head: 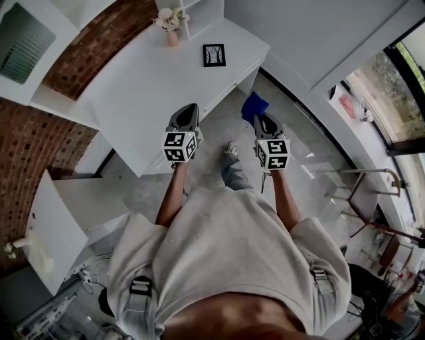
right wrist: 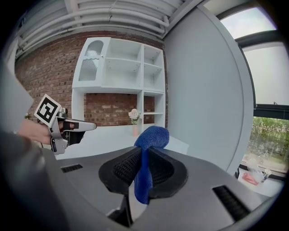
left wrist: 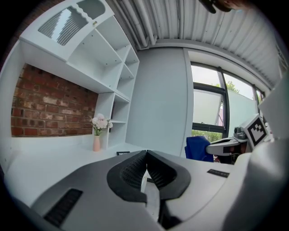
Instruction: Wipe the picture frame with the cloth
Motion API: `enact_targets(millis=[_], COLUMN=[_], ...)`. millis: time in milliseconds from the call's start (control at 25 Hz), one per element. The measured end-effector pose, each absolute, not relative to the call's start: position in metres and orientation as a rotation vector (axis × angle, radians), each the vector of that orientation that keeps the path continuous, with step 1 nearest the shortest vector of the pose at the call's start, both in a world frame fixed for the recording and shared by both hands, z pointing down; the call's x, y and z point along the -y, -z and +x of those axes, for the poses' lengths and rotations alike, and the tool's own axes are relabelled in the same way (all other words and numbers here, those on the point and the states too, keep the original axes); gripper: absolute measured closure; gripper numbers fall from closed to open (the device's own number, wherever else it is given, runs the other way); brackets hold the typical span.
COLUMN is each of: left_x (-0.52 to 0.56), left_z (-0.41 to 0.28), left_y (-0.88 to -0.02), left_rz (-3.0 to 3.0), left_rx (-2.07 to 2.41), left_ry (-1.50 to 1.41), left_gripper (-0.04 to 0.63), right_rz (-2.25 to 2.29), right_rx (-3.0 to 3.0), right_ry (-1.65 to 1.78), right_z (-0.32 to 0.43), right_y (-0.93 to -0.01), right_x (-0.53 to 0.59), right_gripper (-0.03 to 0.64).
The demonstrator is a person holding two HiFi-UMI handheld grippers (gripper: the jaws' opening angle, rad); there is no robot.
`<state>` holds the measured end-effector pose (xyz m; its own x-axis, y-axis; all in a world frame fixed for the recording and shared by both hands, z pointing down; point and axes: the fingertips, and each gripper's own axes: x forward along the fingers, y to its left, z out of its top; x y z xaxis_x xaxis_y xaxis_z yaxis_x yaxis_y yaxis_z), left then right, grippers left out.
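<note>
Small pink vase (head: 172,37) holding pale flowers (head: 169,18) sits at the white surface's (head: 136,89) far end, at 11 o'clock from the person, with brick wall (head: 99,43) alongside. The black picture frame (head: 214,55) is on the surface at 12 o'clock, well apart from both grippers. Right gripper (head: 263,119) jaws are clamped on a blue cloth (head: 254,105). Left gripper (head: 189,109) jaws are pressed together, nothing between them.

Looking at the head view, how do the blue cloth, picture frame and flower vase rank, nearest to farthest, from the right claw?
1. Blue cloth, pinched in the right claw itself.
2. Picture frame, on the white desk, ahead and leftward.
3. Flower vase, farther back on the desk, more leftward.
</note>
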<state>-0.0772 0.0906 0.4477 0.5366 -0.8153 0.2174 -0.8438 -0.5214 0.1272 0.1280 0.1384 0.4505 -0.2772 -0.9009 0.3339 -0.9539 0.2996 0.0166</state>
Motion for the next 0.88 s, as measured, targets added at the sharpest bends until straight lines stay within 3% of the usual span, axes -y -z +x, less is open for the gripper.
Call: enact_targets(millis=[880], left_x=[0.114], left_z=[-0.034], left_y=[-0.441], left_rz=[2.479], left_rx=[1.486], left_ry=[-0.224], left_gripper=[0.578], right_rz=[1.58], right_rx=[2.351], right_ry=[-0.294], right_z=[0.171], right_y=[-0.444], right_x=[0.082], right_gripper=[0.558])
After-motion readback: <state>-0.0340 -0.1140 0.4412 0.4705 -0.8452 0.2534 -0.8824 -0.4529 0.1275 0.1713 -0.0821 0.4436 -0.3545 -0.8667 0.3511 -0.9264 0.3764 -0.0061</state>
